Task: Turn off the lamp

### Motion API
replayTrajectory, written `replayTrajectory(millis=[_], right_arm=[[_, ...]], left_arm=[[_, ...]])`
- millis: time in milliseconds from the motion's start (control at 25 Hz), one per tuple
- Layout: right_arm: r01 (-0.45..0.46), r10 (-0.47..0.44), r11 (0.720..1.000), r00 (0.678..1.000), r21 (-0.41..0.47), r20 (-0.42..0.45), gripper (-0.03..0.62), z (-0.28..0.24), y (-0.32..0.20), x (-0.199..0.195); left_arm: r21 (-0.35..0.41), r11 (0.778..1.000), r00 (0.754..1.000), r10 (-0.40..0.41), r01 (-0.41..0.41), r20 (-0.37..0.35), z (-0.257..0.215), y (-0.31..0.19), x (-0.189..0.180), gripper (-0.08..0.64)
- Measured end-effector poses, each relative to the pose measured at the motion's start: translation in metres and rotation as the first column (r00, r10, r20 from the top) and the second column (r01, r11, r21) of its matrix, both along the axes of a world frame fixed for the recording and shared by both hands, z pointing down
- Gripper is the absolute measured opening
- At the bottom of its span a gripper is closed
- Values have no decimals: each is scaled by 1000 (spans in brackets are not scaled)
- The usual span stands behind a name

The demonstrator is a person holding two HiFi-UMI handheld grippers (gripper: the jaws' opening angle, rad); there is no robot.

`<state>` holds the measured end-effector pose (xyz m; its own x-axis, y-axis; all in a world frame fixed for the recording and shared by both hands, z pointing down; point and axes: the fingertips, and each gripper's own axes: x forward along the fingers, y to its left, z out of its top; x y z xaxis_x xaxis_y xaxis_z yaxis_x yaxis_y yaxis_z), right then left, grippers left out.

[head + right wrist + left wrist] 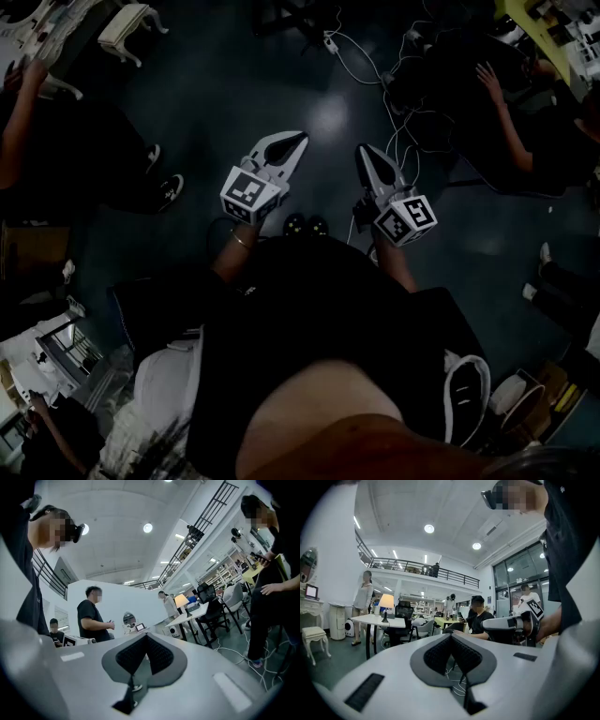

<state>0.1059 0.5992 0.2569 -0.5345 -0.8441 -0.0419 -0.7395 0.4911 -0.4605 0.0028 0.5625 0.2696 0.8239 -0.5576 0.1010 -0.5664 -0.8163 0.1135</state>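
Observation:
The lamp [386, 603] has a glowing cream shade on a dark stem and stands on a white table [377, 619] far ahead at the left of the left gripper view. In the right gripper view the lamp [181, 601] is lit on the same table [199, 612], far off to the right. In the head view my left gripper [298, 139] and right gripper [362, 150] are side by side above the dark floor, a long way from the lamp. Both are shut with nothing between the jaws, as the left gripper [451, 637] and right gripper [146, 637] show in their own views.
White cables [370, 66] trail over the floor ahead. A seated person [477, 620] and dark chairs [403, 613] are near the table, and another person [363, 597] stands beside it. A white stool [314, 633] is at the left. A person [91, 616] stands close on the right gripper's left.

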Motion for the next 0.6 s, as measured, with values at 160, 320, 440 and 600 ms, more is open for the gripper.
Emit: replayTrajectory(millis=[160,320,440,600], right_arm=[[-3,3,1000,1000,5,-3,0,-2,0,5],[-9,9,1000,1000,1,-4,0,-2,-3,7],[-15,15,1000,1000,2,10,0,-2,-4,6],[-18,17,1000,1000,8,24,0,0,-6,11]], left_arm=[[7,1000,1000,-2,2,6,1,1,6,6],[8,1000,1000,0,0,9,0,-2,6,6],[6,1000,1000,-2,2,10,1,-3,4,6],[13,1000,1000,-15,15,17,2,-8,3,8]])
